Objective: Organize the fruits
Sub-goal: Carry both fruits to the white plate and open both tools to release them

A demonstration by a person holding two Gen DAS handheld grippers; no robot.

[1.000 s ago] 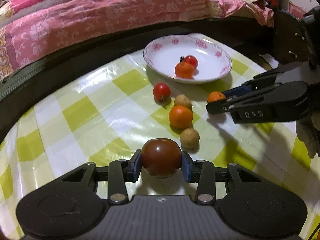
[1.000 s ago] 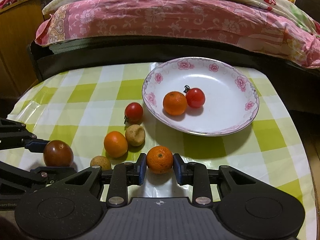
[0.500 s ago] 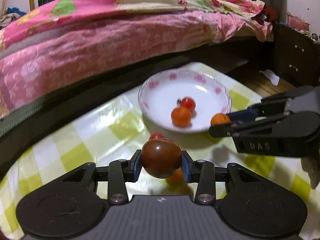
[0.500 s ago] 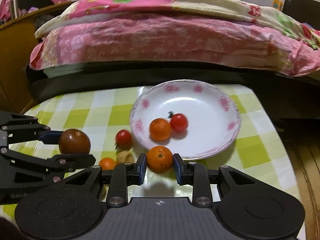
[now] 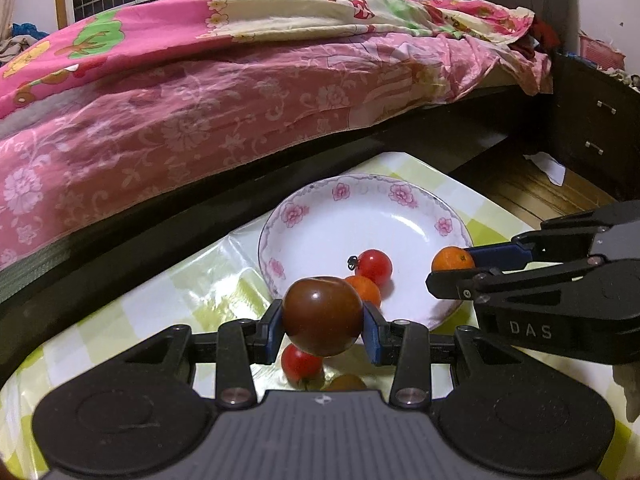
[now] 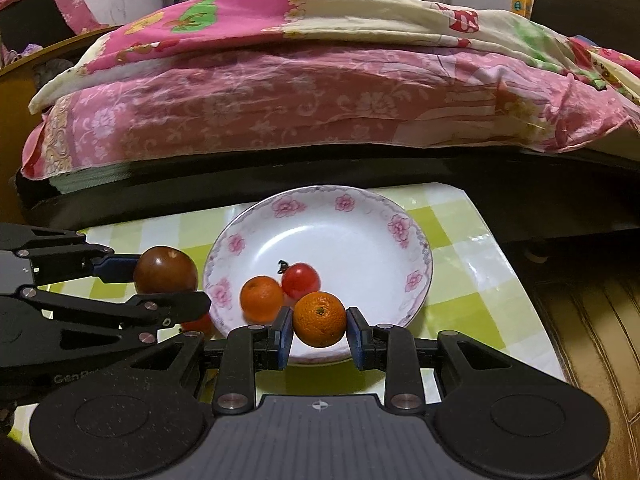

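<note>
Both grippers hang above a table (image 6: 472, 264) spread with a green-and-white checked cloth, each clenched on one fruit. Between the blue pads of the left gripper (image 5: 322, 320) sits a dark brown-red tomato (image 5: 322, 315), held clear of the cloth just short of the near rim of a white plate (image 5: 360, 216) edged with pink flowers. Seen from the right wrist camera, the right gripper (image 6: 319, 330) grips a small orange (image 6: 319, 319) over the plate's near edge, its pads pressed to the fruit's two sides. From the left gripper's view the right one reaches in from the right, its orange poised above the plate's right rim.

Just ahead of the right gripper's fingers, two fruits lie in the plate, touching: a second orange (image 6: 262, 298) to the left and a red cherry tomato (image 6: 301, 280) with a dark stem just beyond it. Under the left gripper's fingers, on the cloth, rest another red tomato (image 5: 302, 364) and a brownish round fruit (image 5: 346, 382), both partly hidden by the gripper body.

Beyond the table's far edge stands a bed (image 5: 208, 92) heaped with pink floral bedding, and to the right of it a dark cabinet (image 5: 592, 128) with drawers.
</note>
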